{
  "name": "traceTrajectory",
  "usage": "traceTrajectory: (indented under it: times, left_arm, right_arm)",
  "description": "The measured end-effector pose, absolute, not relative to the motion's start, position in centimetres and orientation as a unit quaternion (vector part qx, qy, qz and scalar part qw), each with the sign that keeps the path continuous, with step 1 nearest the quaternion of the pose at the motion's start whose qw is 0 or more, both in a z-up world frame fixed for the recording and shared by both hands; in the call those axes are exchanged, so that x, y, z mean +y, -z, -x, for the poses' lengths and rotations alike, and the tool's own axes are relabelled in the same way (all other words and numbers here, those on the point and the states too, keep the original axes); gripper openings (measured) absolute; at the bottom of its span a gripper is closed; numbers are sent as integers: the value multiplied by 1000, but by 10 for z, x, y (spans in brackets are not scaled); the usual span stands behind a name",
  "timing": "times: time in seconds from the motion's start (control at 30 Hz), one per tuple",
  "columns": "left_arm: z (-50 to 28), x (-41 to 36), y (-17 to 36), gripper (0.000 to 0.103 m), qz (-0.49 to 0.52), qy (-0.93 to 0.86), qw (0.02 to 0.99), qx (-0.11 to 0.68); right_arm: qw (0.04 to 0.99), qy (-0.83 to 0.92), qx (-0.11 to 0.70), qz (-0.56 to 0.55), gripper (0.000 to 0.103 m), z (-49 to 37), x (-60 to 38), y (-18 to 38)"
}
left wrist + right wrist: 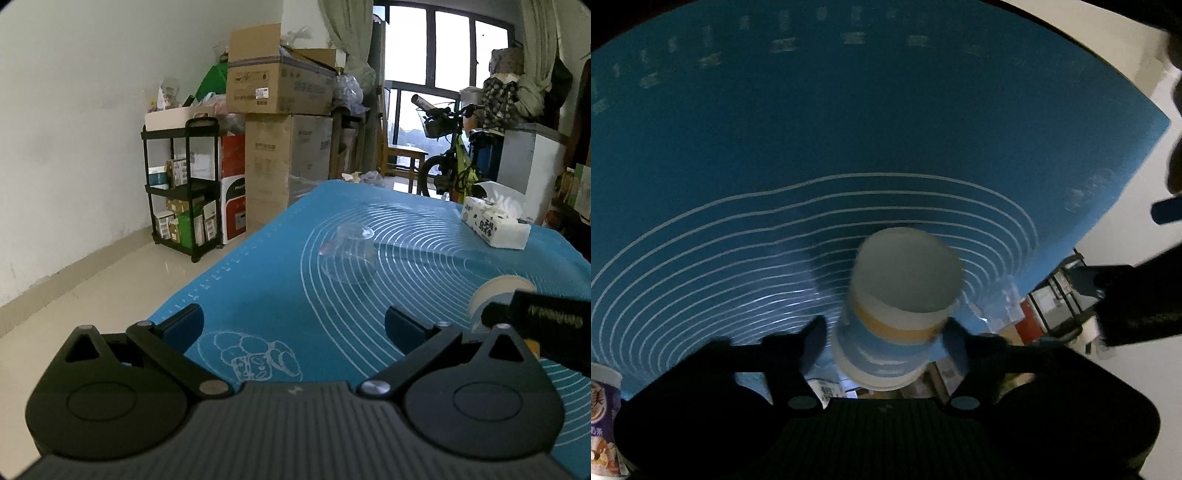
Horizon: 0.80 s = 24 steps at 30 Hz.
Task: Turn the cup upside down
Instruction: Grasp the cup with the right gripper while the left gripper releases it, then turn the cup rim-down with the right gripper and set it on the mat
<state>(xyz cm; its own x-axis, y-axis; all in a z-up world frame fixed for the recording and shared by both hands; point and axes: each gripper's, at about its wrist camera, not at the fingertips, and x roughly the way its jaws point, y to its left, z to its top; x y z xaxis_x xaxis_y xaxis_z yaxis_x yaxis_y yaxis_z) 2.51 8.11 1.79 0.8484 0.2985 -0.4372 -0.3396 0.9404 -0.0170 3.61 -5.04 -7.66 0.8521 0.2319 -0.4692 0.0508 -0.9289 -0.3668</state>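
Observation:
My right gripper [882,347] is shut on a paper cup [897,306] with white, orange and light blue bands. The cup's flat white base faces the camera, over the blue mat [812,129]. In the left wrist view the same cup [498,291] shows at the right edge behind the right gripper's black body. My left gripper [293,321] is open and empty, low over the near part of the blue mat [277,295]. A clear glass cup [349,254] stands upside down on the mat ahead of it.
A tissue pack [495,227] lies at the mat's far right. A purple printed cup [604,417] sits at the right wrist view's lower left. Beyond the table are a black shelf cart [181,192], stacked cardboard boxes [280,122] and a bicycle [450,162].

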Motion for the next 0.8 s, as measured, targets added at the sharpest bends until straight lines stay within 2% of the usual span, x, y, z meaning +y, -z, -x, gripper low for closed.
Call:
traceTrajectory:
  times: [0.13,0.37,0.6,0.8]
  left_arm:
    - [-25,81,-18,103,47,-166,960,219]
    - [-23,79,-20,103,42,-164,962,212]
    - [-23,72,-21,103,42,-140,967,208]
    - [-21,64,-22,103,43,-101,975,195]
  right_arm:
    - [209,-258,-71,941,63,-38,-43,72]
    - [397,-252,-24,882,63,-48,-22,34]
    - [680,-240,92,687,63,-60,-11,-42]
    - [846,-212,185,452,63,-78,-62,-84]
